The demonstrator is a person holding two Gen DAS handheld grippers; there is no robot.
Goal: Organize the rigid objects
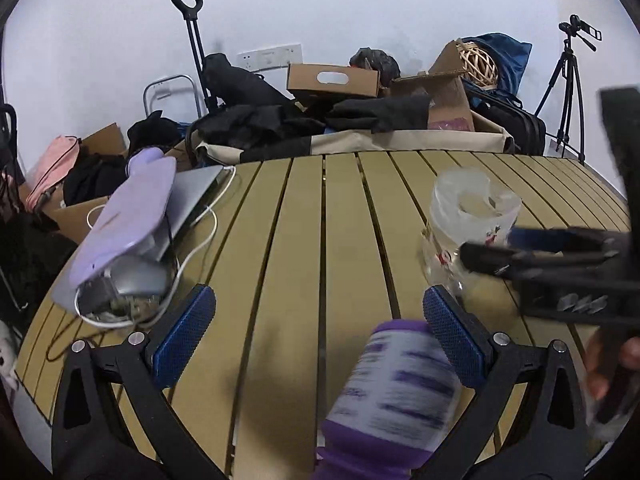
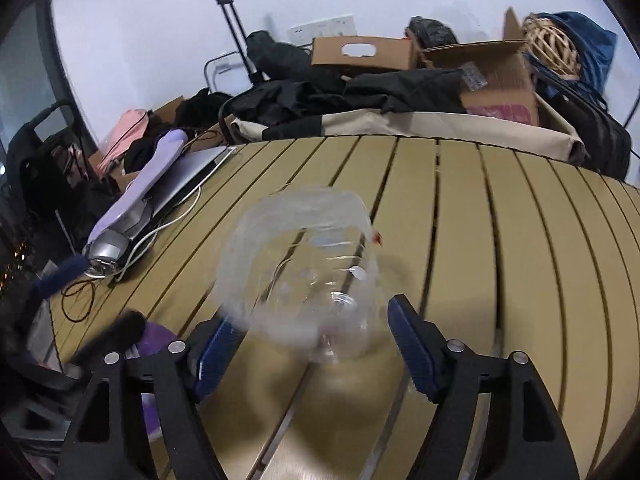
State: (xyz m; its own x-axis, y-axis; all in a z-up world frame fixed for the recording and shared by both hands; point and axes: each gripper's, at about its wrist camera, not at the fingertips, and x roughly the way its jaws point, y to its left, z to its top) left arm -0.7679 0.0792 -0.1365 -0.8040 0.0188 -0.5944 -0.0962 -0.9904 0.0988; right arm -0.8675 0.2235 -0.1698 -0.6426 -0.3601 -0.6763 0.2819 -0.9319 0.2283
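On slatted table (image 1: 304, 240), near edge: left gripper (image 1: 320, 332) spread wide, purple-labelled bottle (image 1: 396, 384) between fingers, against right pad (image 1: 456, 344), clear of left pad; blurred. Right of it, farther in: right gripper (image 2: 308, 348) spread wide around clear plastic jar (image 2: 308, 272); contact with pads not discernible, jar blurred. Far left on table: lilac device (image 1: 132, 216) atop laptop (image 1: 192, 192), white cable (image 1: 200, 236) alongside. Beyond far edge: cardboard boxes (image 1: 332, 80), black clothing (image 1: 256, 124).
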